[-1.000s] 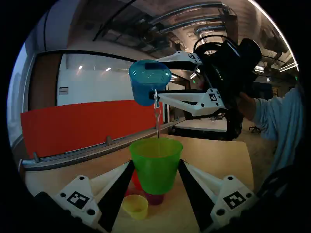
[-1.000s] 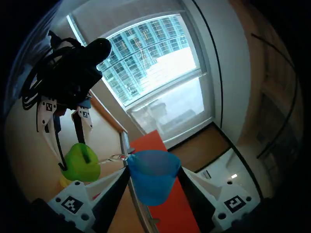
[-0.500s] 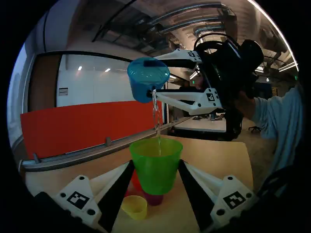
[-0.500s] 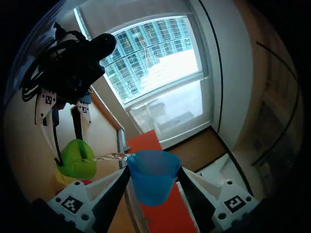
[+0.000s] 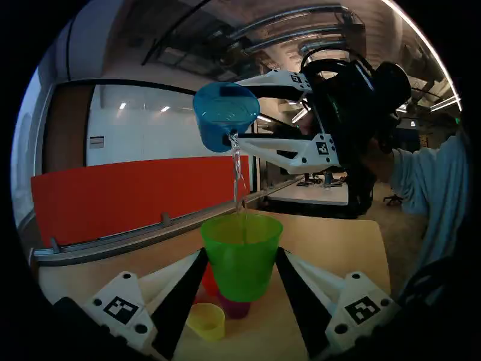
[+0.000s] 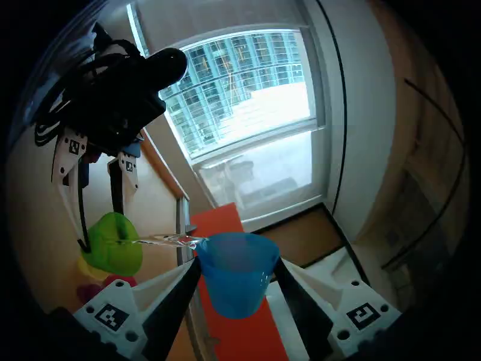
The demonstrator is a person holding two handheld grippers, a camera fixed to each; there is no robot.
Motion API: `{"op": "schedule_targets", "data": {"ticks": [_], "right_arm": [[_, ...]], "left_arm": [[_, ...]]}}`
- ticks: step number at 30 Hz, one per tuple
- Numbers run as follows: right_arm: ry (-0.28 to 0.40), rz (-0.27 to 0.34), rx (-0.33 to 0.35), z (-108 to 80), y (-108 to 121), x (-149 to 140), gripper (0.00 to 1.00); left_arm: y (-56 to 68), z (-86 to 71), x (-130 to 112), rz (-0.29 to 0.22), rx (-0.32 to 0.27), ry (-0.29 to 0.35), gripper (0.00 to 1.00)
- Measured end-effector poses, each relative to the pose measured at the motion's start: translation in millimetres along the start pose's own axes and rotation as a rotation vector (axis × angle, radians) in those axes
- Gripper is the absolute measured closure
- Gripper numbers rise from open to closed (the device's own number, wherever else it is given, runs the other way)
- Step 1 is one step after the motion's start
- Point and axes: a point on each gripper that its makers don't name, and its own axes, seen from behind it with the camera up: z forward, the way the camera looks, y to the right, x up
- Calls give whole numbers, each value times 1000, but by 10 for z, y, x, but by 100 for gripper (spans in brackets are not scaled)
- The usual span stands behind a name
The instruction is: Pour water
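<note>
Right gripper [image 6: 237,266] jaws pinch the tilted blue cup [image 6: 235,287] up high. The water stream [image 5: 235,174] falls into the green cup [image 5: 242,271], pinched in left gripper [image 5: 240,254] jaws above the counter [image 5: 337,240].

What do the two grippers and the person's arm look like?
The left gripper and the right gripper have white tapering fingers with black inner pads and square black-and-white tags. Behind the right gripper sits a black body with looped black cables. The person wears a light blue sleeve.
</note>
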Motion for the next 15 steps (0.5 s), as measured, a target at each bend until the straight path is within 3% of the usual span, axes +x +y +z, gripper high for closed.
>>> {"op": "schedule_targets", "data": {"ticks": [15], "right_arm": [[-7, -65, -12, 14, 72, -10, 10]], "left_arm": [[11, 8, 6, 2, -3, 0, 18]]}}
